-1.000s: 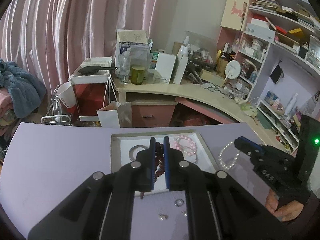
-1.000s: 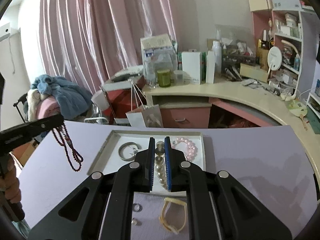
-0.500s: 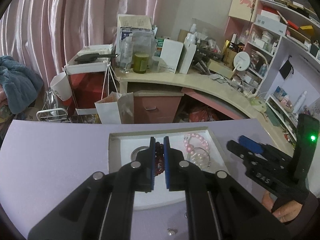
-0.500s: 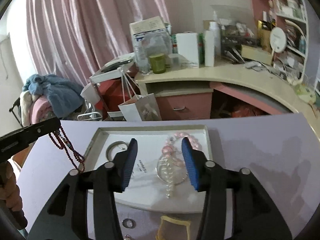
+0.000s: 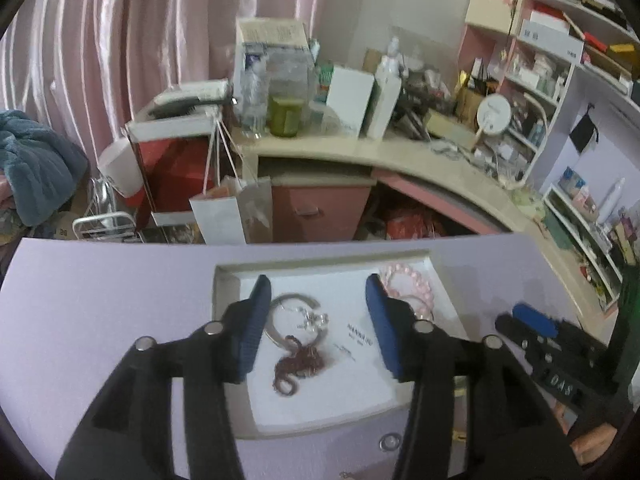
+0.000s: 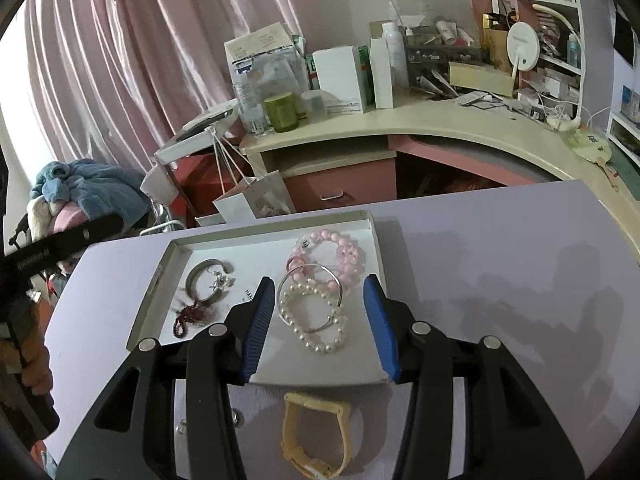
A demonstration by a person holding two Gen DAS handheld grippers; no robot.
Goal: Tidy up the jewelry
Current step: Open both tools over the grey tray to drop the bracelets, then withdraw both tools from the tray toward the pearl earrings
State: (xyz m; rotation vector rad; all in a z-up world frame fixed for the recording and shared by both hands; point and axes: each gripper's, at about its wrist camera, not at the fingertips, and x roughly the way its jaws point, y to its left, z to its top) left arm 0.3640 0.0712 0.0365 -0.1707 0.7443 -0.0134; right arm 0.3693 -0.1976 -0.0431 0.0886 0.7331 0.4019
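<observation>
A shallow white tray (image 6: 164,268) (image 5: 228,276) lies on the lilac table. In it lie a dark red bead string (image 5: 298,366) (image 6: 192,316), a silver bangle with charms (image 5: 296,316) (image 6: 208,280), a pink bead bracelet (image 6: 340,252) (image 5: 408,288), a thin silver ring bangle (image 6: 310,286) and a white pearl bracelet (image 6: 316,320). My left gripper (image 5: 316,320) is open and empty above the red beads. My right gripper (image 6: 318,322) is open and empty over the pearl bracelet. The right gripper also shows at the right of the left wrist view (image 5: 536,320).
A yellow watch (image 6: 316,436) lies on the table in front of the tray, with small rings and studs (image 6: 236,416) (image 5: 390,442) to its left. Beyond the table stand a cluttered curved desk (image 6: 440,120), a paper bag (image 5: 232,212) and shelves (image 5: 560,60).
Both grippers opened. The left one let go of the red bead string, which now lies in the tray. The right one let go of the pearl bracelet in the tray.
</observation>
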